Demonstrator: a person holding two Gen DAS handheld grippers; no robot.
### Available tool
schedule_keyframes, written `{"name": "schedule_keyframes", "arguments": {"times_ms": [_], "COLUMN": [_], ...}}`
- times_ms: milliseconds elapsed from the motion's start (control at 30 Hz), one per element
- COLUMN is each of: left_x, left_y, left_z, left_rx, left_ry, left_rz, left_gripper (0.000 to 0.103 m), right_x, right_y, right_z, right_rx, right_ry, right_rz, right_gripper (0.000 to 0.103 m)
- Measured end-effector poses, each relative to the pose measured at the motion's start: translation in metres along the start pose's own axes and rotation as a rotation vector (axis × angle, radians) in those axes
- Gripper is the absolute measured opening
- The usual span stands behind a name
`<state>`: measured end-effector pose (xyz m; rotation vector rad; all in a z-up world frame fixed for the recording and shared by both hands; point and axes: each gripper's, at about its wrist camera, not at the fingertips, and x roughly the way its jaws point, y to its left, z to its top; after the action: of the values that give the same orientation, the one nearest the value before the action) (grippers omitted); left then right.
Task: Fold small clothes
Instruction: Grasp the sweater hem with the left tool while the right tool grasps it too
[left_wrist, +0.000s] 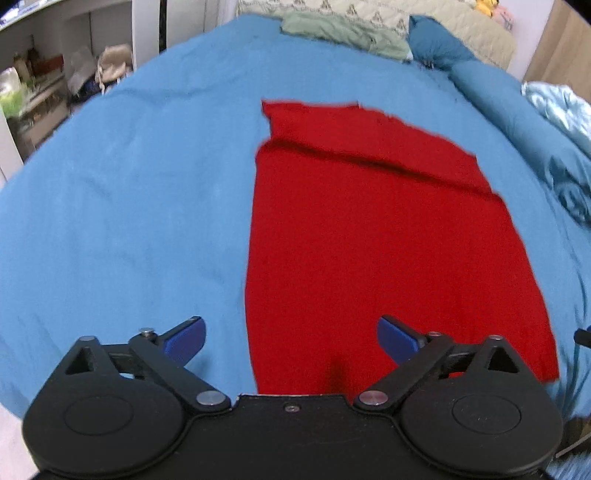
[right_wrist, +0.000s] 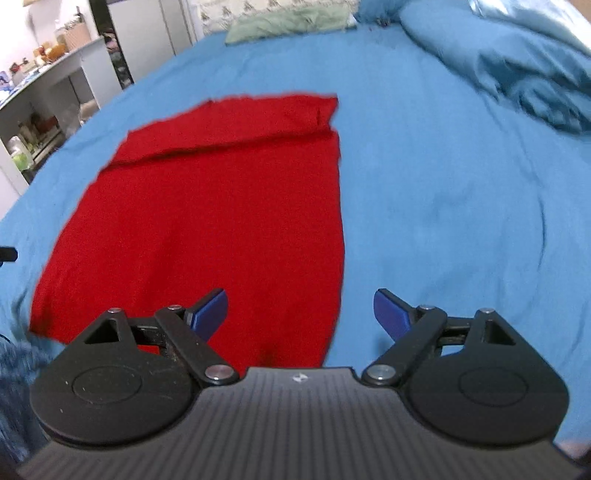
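A red garment (left_wrist: 373, 236) lies flat on the blue bed sheet (left_wrist: 122, 206), with a fold line across its far part. It also shows in the right wrist view (right_wrist: 221, 214). My left gripper (left_wrist: 291, 332) is open and empty, hovering over the garment's near left edge. My right gripper (right_wrist: 300, 308) is open and empty, hovering over the garment's near right edge. Neither gripper touches the cloth.
A green garment (left_wrist: 343, 31) lies at the bed's far end beside a blue pillow (left_wrist: 439, 44). A crumpled blue duvet (right_wrist: 517, 62) lies at the right. Shelves with clutter (left_wrist: 40, 88) stand left of the bed.
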<state>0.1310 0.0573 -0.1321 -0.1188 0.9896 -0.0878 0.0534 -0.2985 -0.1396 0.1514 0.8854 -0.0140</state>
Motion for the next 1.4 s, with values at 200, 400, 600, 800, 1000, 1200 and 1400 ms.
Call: {"name": "schedule_keyframes", "arguments": {"times_ms": [200,400,600,800,1000,1200,1400], "left_x": [0.02,0.034,0.039,0.039,0.03,-0.006,-0.043], "left_y": [0.001,0.004,0.002,-0.004,-0.006,-0.003,-0.005], "left_z": [-0.034,-0.055,-0.057,-0.058,-0.05,-0.033,0.021], "left_rx": [0.011,-0.006,0.004,0.007,-0.017,-0.061,-0.106], "left_ry": [0.041,0.036,0.021,0.019,0.026,-0.044,-0.184], "left_rz": [0.022,0.029,0.021,0.018,0.025,-0.03,-0.108], "left_gripper": [0.069,0.056,0.043,0.022,0.006,0.005,0.005], "right_x": [0.015,0.028,0.038,0.042,0.036,0.003,-0.03], "right_y": [0.0,0.007,0.014,0.015,0.005,-0.016,-0.03], "right_z": [-0.037,-0.042,-0.038,-0.036,-0.026,0.002,0.061], "right_rx": [0.013,-0.005,-0.033,-0.02,0.039,0.182,0.256], "right_ry": [0.03,0.057,0.062,0.069,0.069,-0.005,-0.15], "right_rz": [-0.021,-0.017,-0.015,-0.012,0.031,0.146,0.267], "right_gripper": [0.087,0.072,0.058,0.034,0.021,0.02,0.02]}}
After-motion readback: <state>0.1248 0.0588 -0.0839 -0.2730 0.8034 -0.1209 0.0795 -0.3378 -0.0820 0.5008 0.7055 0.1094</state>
